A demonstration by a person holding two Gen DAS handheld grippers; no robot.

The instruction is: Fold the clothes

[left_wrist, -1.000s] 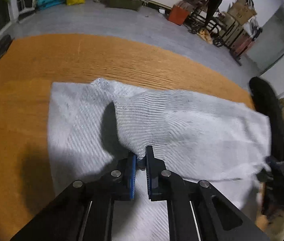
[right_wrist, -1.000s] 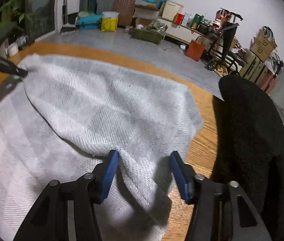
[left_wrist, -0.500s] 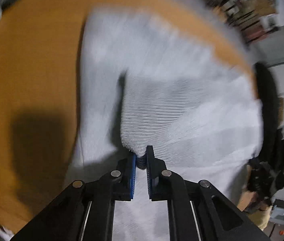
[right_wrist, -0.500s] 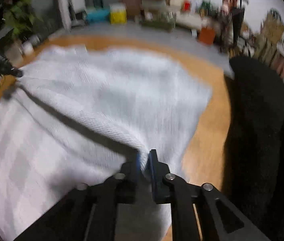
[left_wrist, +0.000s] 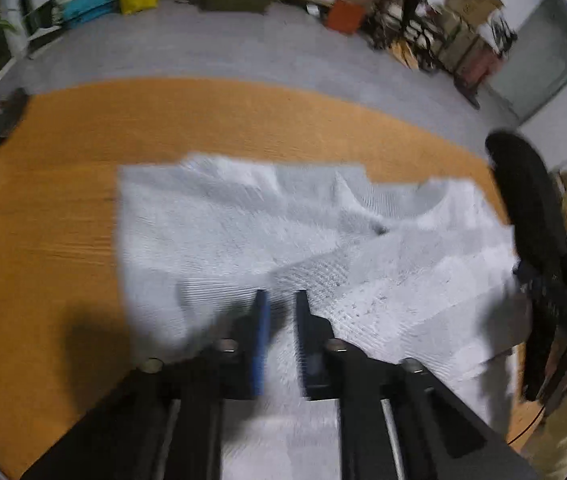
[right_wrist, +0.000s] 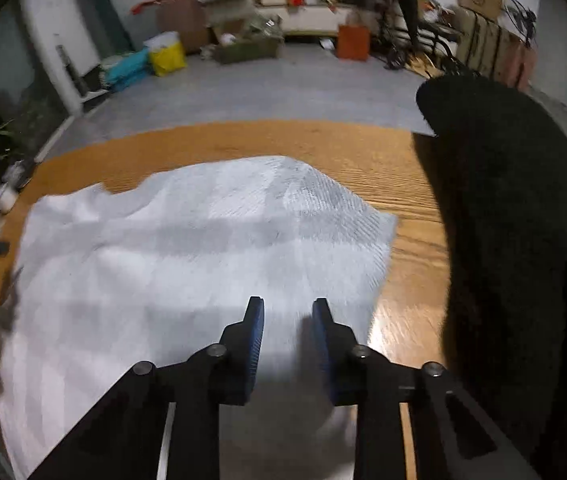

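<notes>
While both hover low, left gripper [left_wrist: 281, 304] and right gripper [right_wrist: 288, 312] gape — white garment [right_wrist: 187, 248] released.

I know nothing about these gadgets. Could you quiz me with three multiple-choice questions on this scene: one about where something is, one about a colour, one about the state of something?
1. Where does the white garment lie?
A. on the wooden table
B. on the grey floor
C. over a chair

2. What colour are the pads inside the fingers of each hand-held gripper?
A. red
B. blue
C. green

3. How does the right hand-held gripper stand?
A. shut on the garment
B. shut on nothing
C. open, nothing between its fingers

Answers: 1 A, orange wood shows round the cloth's edges. 2 B, blue strips line the fingers in both views. 3 C, a clear gap separates the fingers above the cloth; the left hand-held gripper is parted too.
</notes>
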